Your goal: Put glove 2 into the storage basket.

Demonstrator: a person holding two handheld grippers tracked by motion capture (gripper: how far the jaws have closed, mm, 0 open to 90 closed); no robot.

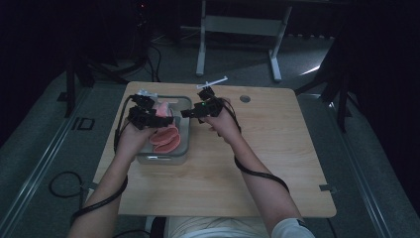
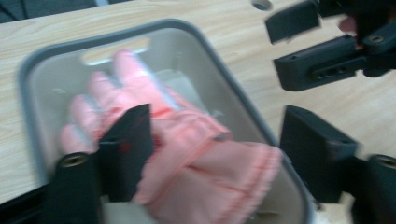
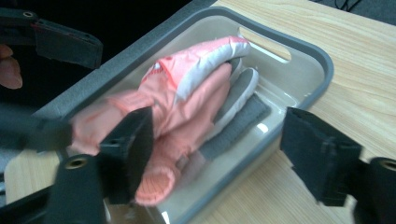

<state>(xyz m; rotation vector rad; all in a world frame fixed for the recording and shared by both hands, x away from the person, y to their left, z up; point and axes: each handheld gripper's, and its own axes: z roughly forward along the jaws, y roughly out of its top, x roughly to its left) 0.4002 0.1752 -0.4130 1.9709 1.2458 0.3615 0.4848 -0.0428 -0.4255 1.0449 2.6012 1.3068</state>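
Note:
A pair of pink gloves [image 1: 166,139] with grey palms lies in a grey-rimmed plastic bin [image 1: 163,159] on the left half of the wooden table. My left gripper [image 1: 163,118] hovers over the bin's far end, jaws open. In the left gripper view the gloves [image 2: 201,154] lie below and behind my left gripper [image 2: 219,140], with nothing pinched. My right gripper [image 1: 186,113] hangs just above the bin's right rim, also open. In the right gripper view my right gripper [image 3: 219,144] straddles the bin rim [image 3: 322,60] and the gloves [image 3: 187,93] without touching either.
The table [image 1: 267,163] is bare wood to the right of the bin, with a round cable hole [image 1: 245,98] near the far edge. A white stand [image 1: 237,34] stands on the floor behind. Cables trail from both grippers along the forearms.

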